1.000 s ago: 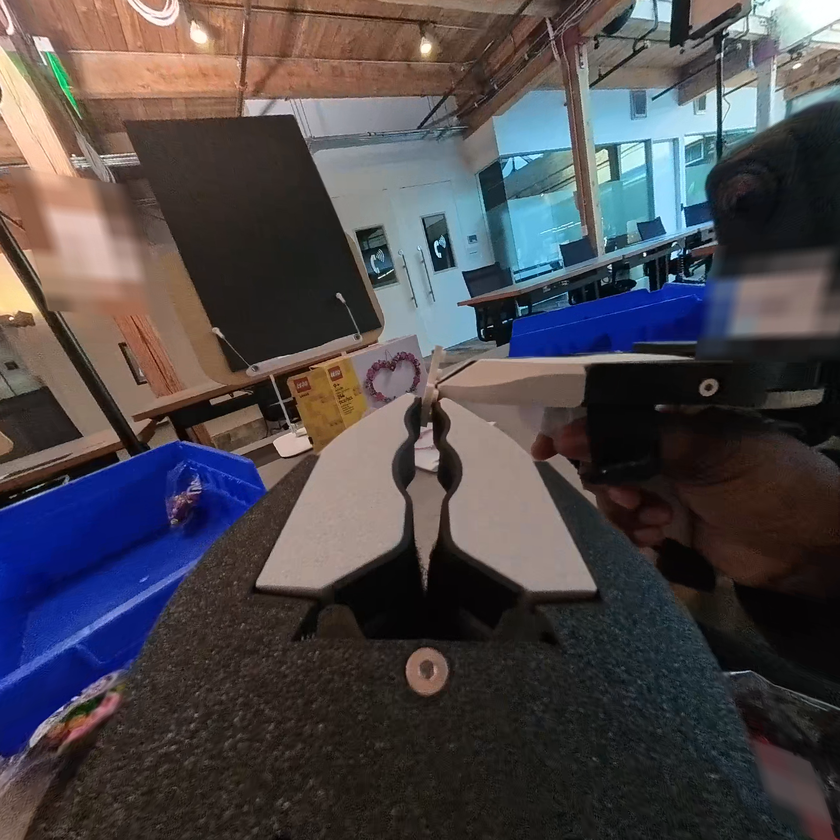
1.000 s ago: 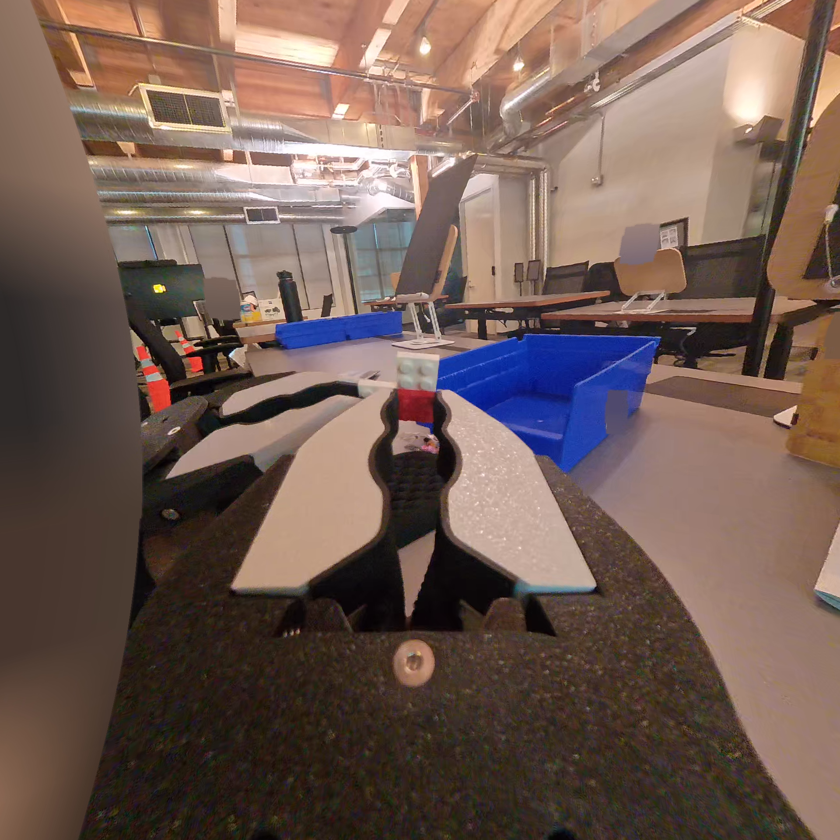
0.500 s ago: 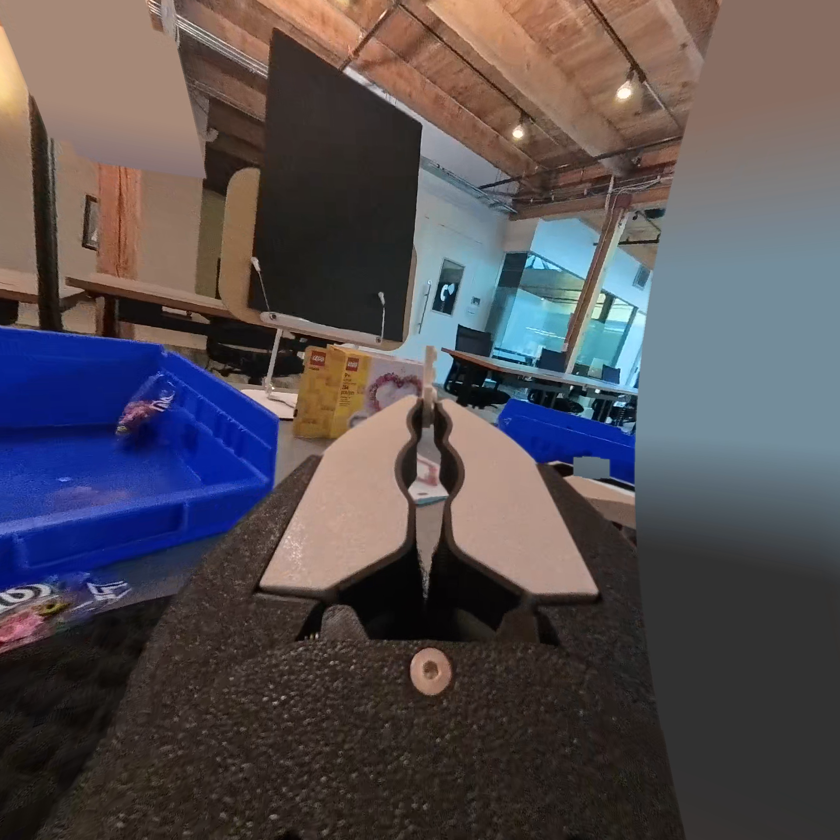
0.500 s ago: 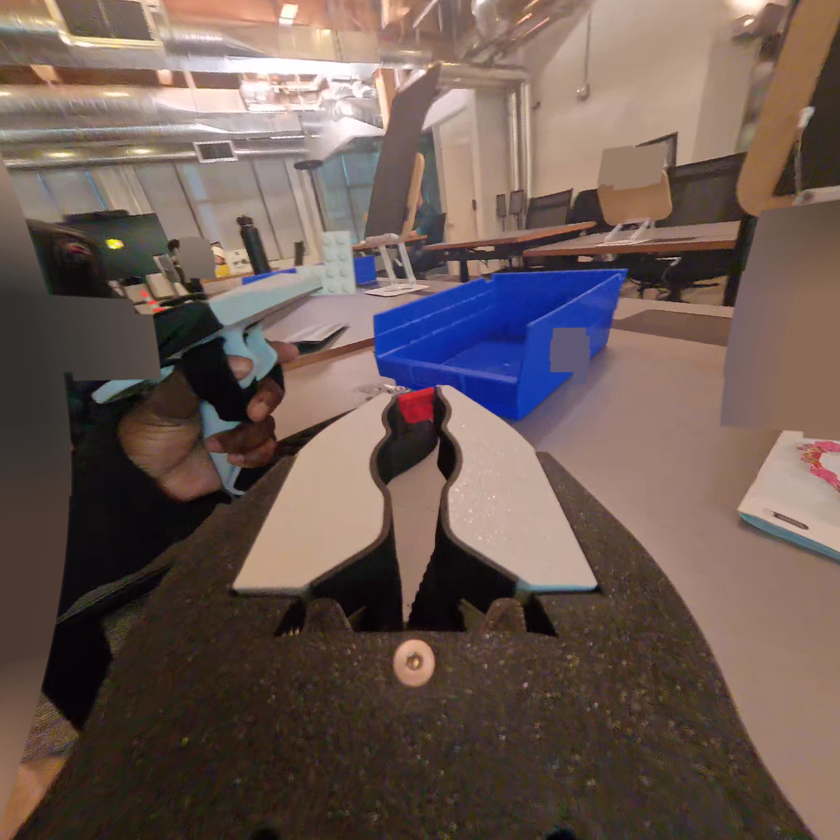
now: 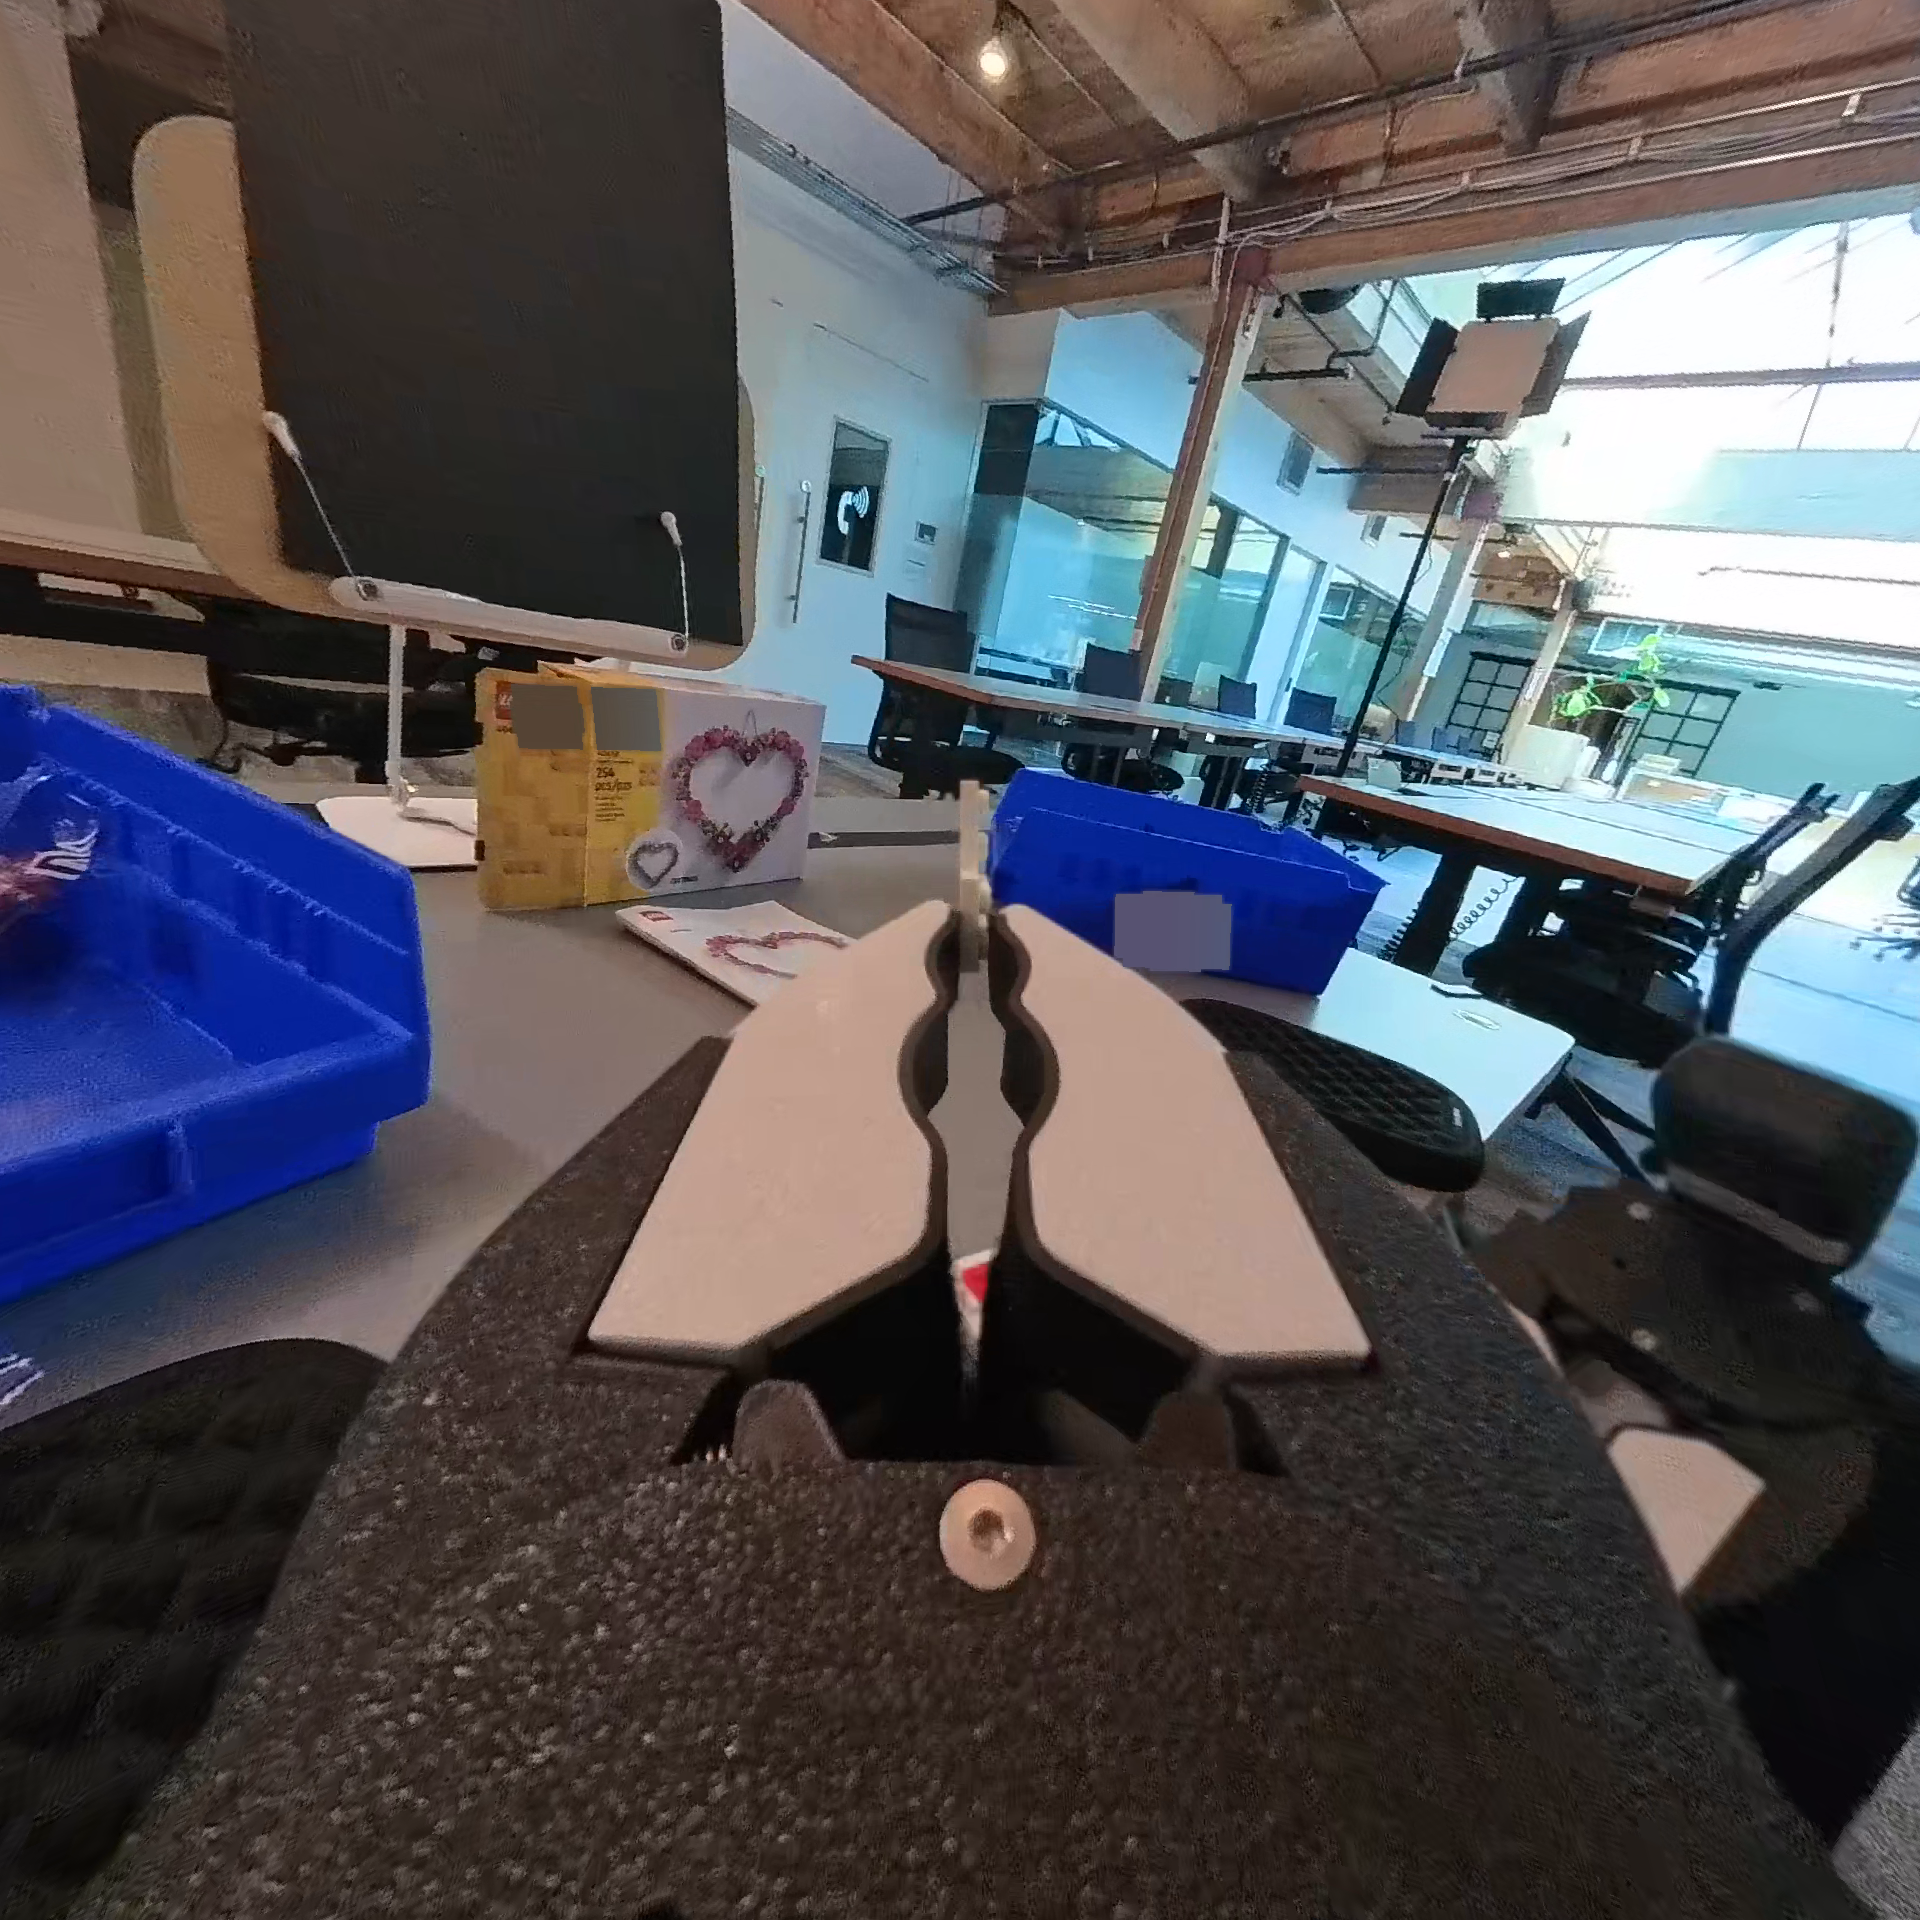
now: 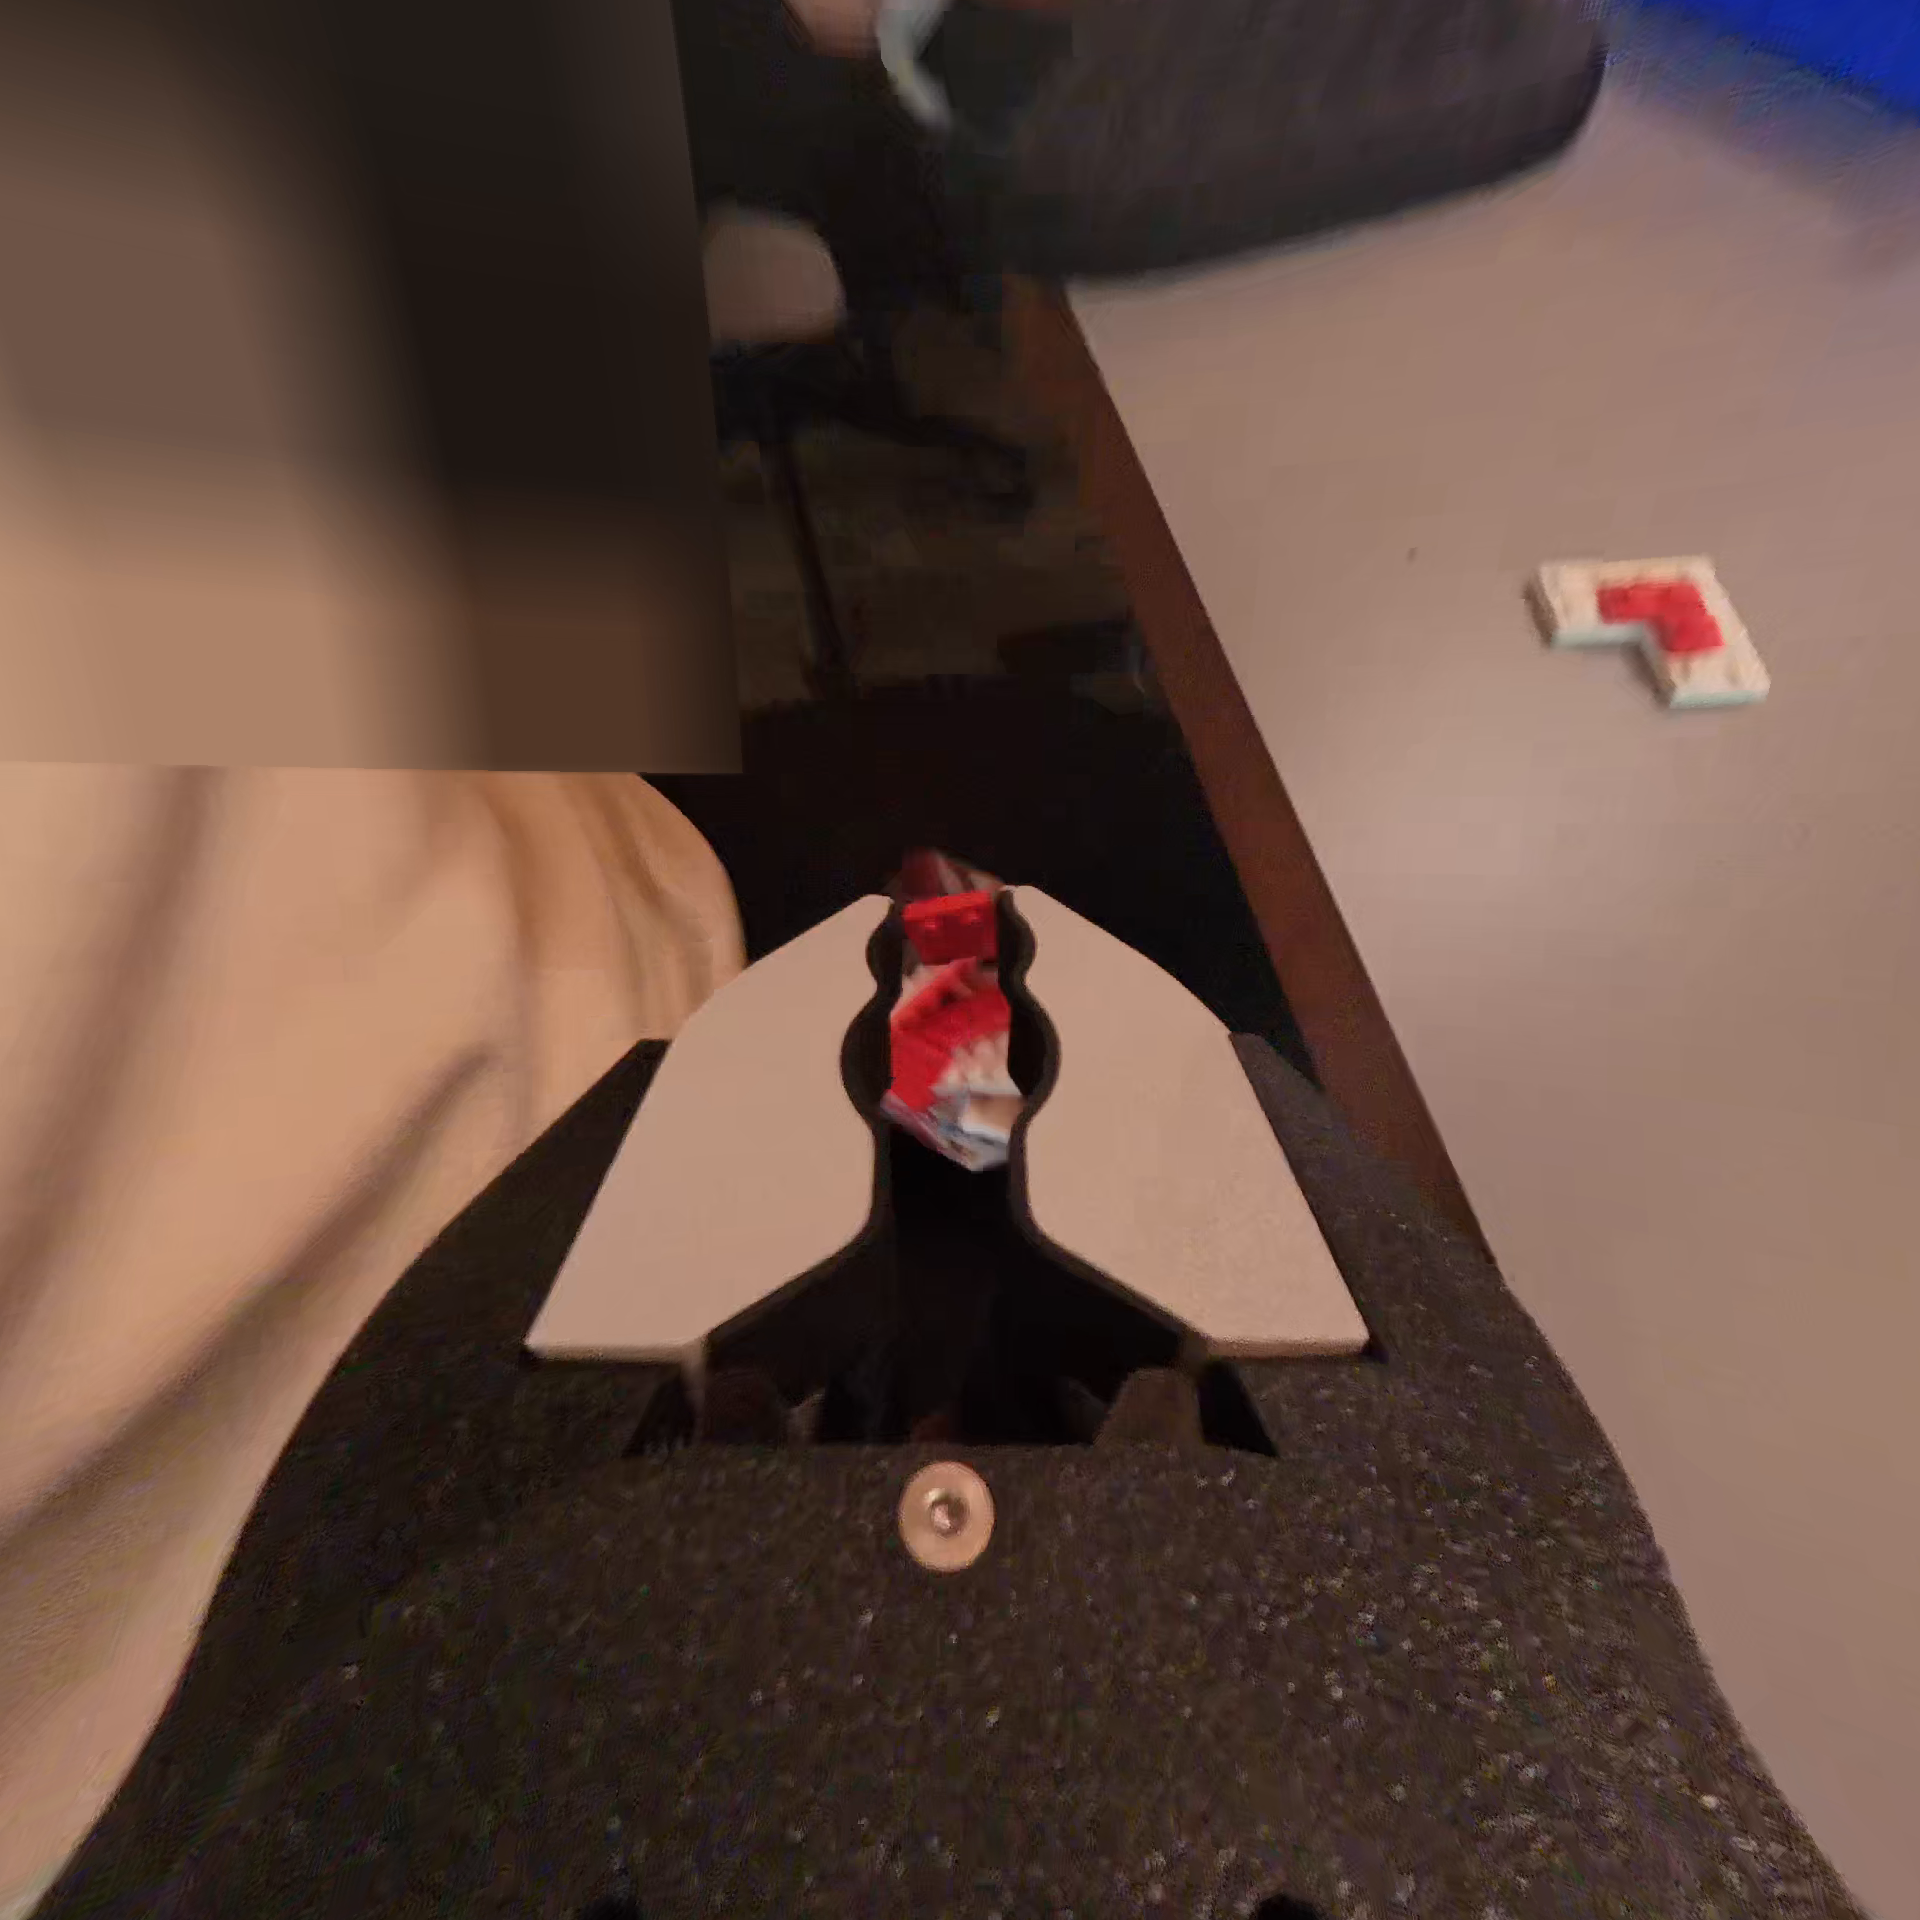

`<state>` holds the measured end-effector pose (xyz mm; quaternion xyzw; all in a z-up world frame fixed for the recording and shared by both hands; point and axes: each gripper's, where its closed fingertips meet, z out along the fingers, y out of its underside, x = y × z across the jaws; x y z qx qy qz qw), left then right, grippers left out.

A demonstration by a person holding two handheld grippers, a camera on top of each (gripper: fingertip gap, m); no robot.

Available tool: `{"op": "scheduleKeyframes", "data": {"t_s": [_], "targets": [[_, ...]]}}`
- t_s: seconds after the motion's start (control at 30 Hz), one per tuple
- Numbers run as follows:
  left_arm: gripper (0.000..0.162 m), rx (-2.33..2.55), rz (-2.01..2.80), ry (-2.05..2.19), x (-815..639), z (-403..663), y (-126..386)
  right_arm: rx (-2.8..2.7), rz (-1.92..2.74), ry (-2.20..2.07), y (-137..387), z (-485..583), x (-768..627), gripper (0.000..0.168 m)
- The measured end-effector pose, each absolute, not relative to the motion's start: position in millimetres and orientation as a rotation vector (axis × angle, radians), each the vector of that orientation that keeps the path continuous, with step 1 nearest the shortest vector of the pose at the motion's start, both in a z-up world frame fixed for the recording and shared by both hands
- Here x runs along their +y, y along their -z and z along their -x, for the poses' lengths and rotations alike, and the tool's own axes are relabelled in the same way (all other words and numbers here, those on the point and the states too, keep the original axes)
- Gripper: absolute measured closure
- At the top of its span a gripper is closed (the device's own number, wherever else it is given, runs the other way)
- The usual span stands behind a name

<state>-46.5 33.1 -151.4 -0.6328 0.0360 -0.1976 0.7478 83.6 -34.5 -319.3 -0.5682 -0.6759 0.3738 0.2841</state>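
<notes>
My left gripper [image 5: 975, 914] is shut on a thin white brick plate [image 5: 974, 857] that stands upright out of its tips, above the grey table [image 5: 540, 1029]. My right gripper [image 6: 948, 920] is shut on a small red brick [image 6: 945, 927] and points down past the table edge [image 6: 1226, 717]; a red and white piece [image 6: 951, 1060] shows below through the gap between its jaws. An L-shaped white plate with red bricks on it [image 6: 1652, 629] lies on the table to the right of the right gripper.
A blue bin [image 5: 187, 1029] with a small bag stands at left, another blue bin [image 5: 1174, 883] ahead at right. A yellow and white toy box [image 5: 644, 795] and a booklet [image 5: 743, 945] lie ahead. A tablet stand [image 5: 405, 623] is behind. A beige sleeve [image 6: 260, 1143] fills the left of the right wrist view. The left gripper's tips are roughly 20 cm from the right gripper's.
The two grippers have moved apart. The left one swung right with the white plate. The right one tilted down toward the table edge, still holding the red brick.
</notes>
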Motion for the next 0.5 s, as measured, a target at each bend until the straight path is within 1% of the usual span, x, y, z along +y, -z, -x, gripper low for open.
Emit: {"op": "scheduleKeyframes", "data": {"t_s": [0.07, 0.17, 0.33, 0.43, 0.5], "targets": [[0.158, 0.087, 1.387, 0.452, 30.4, 43.6, 150.5, -1.881, 1.543, -0.861, 339.9, -85.5, -29.1, 0.142], [0.158, 0.127, 1.414, 0.533, 26.2, 33.0, 154.0, -1.902, 1.542, -0.881, 340.0, -84.6, -33.2, 0.132], [0.158, 0.209, 1.507, 0.736, 21.7, 6.3, 173.9, -1.848, 1.527, -0.829, 325.6, -87.9, -16.9, 0.128], [0.158, 0.248, 1.514, 0.747, 21.0, -1.9, 179.4, -1.937, 1.488, -0.602, 339.8, -94.1, -8.5, 0.113], [0.158, 0.346, 1.524, 0.768, 12.8, -13.2, 181.1, -1.902, 1.400, -0.488, 334.5, -93.7, -0.4, 0.112]]}}
